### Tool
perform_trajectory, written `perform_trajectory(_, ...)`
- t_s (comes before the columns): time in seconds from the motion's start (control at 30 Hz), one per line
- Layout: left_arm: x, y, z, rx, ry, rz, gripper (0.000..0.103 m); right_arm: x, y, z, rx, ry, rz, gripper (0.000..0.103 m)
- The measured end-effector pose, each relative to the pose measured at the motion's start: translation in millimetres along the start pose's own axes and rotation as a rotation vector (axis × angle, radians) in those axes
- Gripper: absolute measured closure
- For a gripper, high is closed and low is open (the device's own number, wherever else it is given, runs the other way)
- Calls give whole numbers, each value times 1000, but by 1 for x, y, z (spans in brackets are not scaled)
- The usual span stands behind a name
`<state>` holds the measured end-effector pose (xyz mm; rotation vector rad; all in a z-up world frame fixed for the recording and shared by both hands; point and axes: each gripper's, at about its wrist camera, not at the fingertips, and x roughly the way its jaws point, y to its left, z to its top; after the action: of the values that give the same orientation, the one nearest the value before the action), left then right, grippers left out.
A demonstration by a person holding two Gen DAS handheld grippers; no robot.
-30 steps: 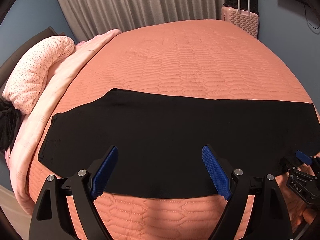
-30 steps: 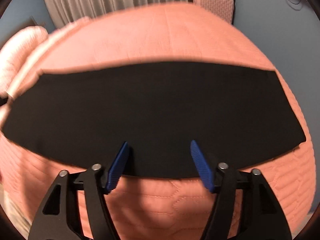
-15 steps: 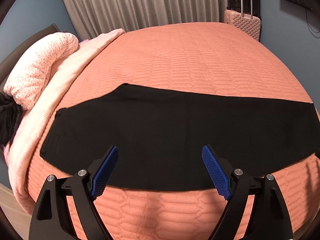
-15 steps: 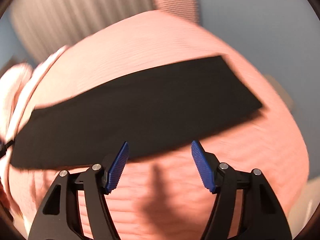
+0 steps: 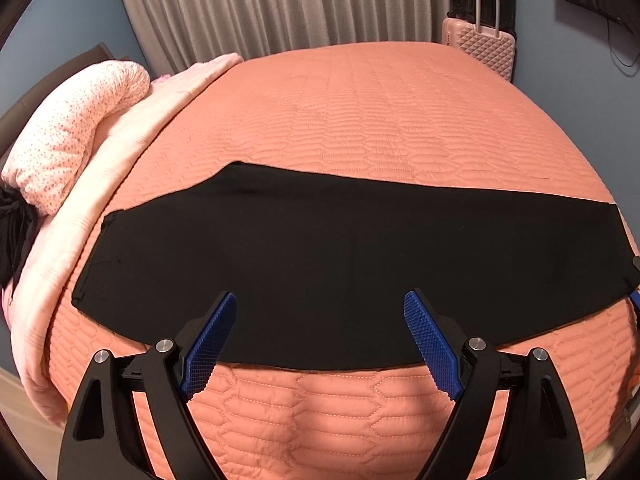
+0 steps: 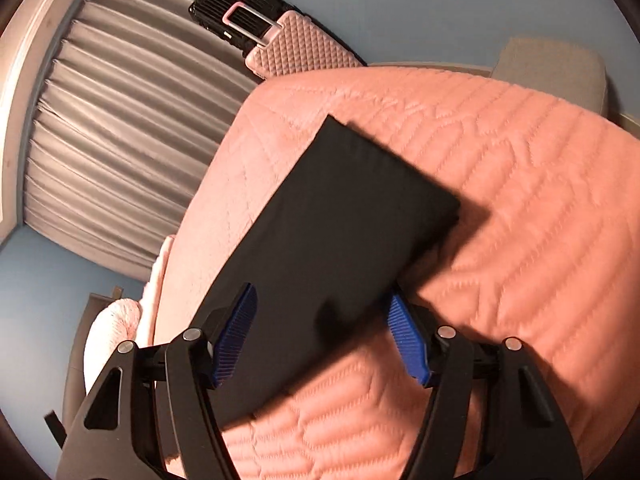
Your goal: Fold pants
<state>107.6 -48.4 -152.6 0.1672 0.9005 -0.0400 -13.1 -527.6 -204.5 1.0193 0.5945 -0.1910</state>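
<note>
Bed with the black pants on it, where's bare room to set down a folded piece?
Free: the wide stretch of the coral quilted bedspread between the black pants and the grey curtain, plus a narrow strip along the near edge. Crowded: the left side, under the pink speckled pillow and pale blanket.

The pants (image 5: 340,264) are black and lie flat in one long strip on the bed. They are folded in half the long way, leg on leg. The left tongs (image 5: 320,340) sit over the near edge. One end of the pants (image 6: 332,232) lies between the right tongs (image 6: 320,332).
</note>
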Motion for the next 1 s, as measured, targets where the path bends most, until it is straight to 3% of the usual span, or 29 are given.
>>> perform_trajectory(0.17, 25, -2, -6, -29, 10, -21, 19, 13, 10, 10, -54, -18, -40, 40)
perform_trajectory(0.23, 48, 5, -10, -57, 64, 2, 19, 19, 19, 13, -93, -2, -81, 38)
perform_trajectory(0.4, 76, 60, -22, -240, 158, -1, 19, 18, 25, 12, -112, 25, -99, 36)
perform_trajectory(0.53, 78, 105, -33, -343, 168, 18, 20, 25, 36, 10, -126, 23, -76, 12)
perform_trajectory(0.57, 78, 110, -34, -345, 169, 25, 20, 29, 41, 9, -147, 28, -86, 5)
perform_trajectory(0.63, 79, 114, -35, -310, 165, 61, 20, 42, 51, 9, -208, 35, -161, 5)
perform_trajectory(0.77, 86, 112, -34, -227, 168, 107, 19, 41, 55, 10, -194, 20, -190, 6)
perform_trajectory(0.83, 89, 111, -34, -220, 176, 84, 19, 37, 52, 14, -166, 7, -222, 29)
perform_trajectory(0.9, 88, 111, -37, -215, 174, 70, 19, 31, 42, 20, -112, 8, -240, 86)
perform_trajectory(0.93, 89, 114, -37, -212, 172, 65, 19, 31, 35, 23, -67, 29, -197, 91)
perform_trajectory(1.0, 89, 113, -37, -203, 169, 53, 19, 30, 39, 24, -85, 41, -201, 96)
